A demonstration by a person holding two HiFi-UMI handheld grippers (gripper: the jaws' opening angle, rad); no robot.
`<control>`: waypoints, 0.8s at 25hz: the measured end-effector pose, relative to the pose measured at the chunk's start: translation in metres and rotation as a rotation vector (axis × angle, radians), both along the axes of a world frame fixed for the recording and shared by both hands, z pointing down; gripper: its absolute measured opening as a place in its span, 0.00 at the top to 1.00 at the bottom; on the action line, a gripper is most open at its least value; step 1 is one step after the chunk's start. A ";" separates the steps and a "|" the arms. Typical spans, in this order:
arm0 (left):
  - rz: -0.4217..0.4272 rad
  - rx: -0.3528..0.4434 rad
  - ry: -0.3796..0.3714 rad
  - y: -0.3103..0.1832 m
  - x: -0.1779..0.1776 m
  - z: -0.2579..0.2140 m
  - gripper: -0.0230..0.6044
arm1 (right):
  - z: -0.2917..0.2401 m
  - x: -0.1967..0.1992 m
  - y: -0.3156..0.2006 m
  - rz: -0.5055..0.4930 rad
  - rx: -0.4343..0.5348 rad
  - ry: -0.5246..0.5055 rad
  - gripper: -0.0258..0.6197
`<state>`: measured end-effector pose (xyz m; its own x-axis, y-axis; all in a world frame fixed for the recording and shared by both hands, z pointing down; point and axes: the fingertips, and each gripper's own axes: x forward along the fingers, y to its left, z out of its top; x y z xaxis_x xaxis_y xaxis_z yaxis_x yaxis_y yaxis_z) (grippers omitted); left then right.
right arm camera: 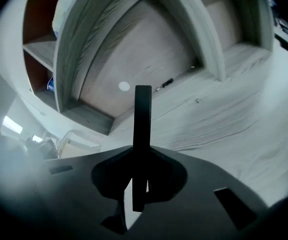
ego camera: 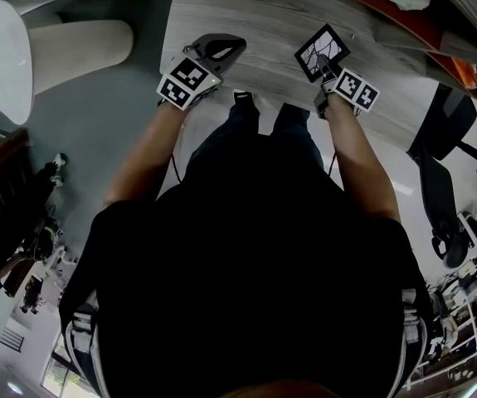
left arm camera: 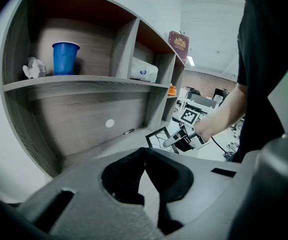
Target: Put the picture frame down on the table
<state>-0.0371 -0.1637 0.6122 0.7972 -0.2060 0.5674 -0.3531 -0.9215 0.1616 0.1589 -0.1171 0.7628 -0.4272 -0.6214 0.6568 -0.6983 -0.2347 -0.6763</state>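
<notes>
One frame (right arm camera: 142,119), pinched edge-on in the right gripper (right arm camera: 139,184), runs straight out ahead of its jaws and tilts low towards the table (right arm camera: 224,124) in front, while the left gripper (ego camera: 226,48), pressed together on nothing, sits well off to its side.

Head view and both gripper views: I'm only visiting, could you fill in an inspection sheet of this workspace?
Surface: grey wood-grain table below a shelf unit.
Job's things: black picture frame, clamped at its edge; contact with table unclear.
Clutter: pen on table; blue cup on shelf.
Grippers: left gripper shut, empty; right gripper shut on the picture frame.
Cables: thin cable at the right wrist.
Surroundings: office chair beside the table.
</notes>
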 end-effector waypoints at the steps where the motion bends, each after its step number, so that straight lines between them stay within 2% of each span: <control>1: 0.002 -0.002 0.000 0.001 0.000 0.001 0.94 | 0.004 0.004 0.002 0.034 -0.016 -0.024 0.91; 11: 0.012 -0.023 -0.005 0.006 0.002 0.006 0.94 | 0.024 0.013 0.006 0.253 -0.094 -0.208 0.91; 20: 0.016 -0.046 -0.001 0.014 0.007 0.014 0.94 | 0.039 0.007 0.008 0.368 -0.134 -0.345 0.91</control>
<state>-0.0299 -0.1496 0.6261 0.7995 -0.1671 0.5769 -0.3386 -0.9187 0.2031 0.1661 -0.1094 0.8015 -0.4021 -0.6911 0.6005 -0.2954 -0.5229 -0.7996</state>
